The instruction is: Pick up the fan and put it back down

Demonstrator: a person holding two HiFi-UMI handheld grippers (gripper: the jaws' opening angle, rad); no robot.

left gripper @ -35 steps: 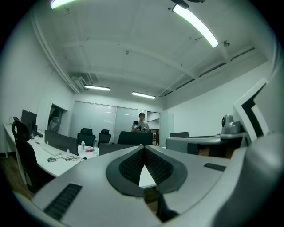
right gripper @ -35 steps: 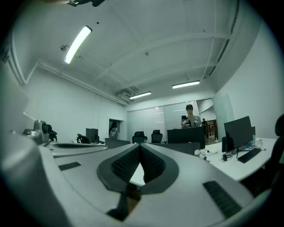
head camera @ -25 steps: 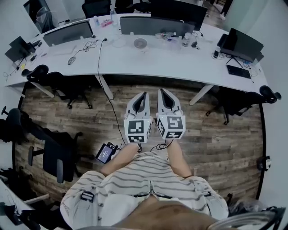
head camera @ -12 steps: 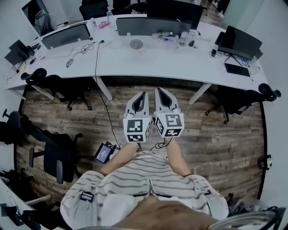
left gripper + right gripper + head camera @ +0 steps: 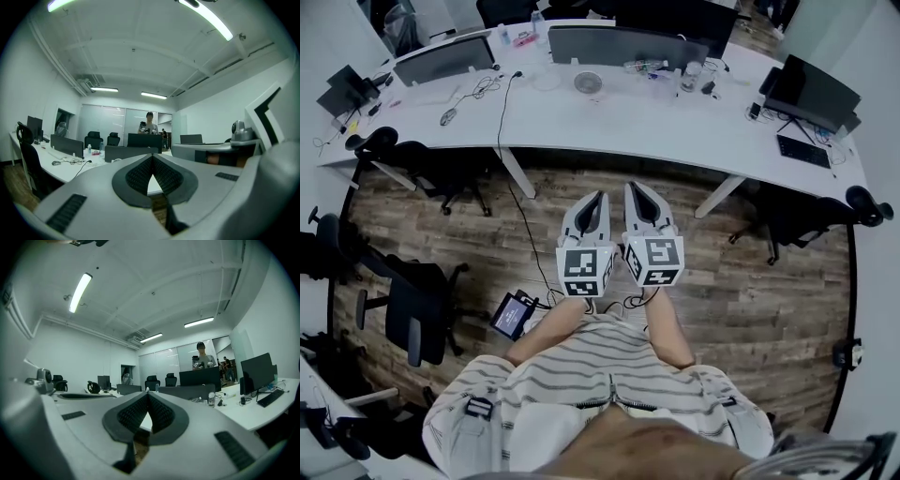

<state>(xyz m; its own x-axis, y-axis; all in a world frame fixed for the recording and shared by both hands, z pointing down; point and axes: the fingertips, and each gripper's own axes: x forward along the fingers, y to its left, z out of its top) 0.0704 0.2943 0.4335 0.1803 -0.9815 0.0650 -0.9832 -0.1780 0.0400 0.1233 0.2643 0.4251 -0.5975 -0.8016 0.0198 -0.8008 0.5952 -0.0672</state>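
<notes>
FAN YET TO BE TOUCHED: A person in a striped shirt holds the left gripper and the right gripper side by side and level above the wooden floor. Each has its fingers pressed together at the tips, with nothing between them. Ahead of the fingertips, a strip of bare floor separates them from the long white desk. A black cable hangs off the desk edge, away to the left of the fingers. The fan, small and round, stands on the far part of the desk. It is well beyond the fingers, roughly in line with the left pair and just short of a dark monitor. By this showing the task has barely begun: the reach to the desk, the opening of the fingers, the lift and the set-down all appear still to come. Farthest off, another person stands behind the monitors.
</notes>
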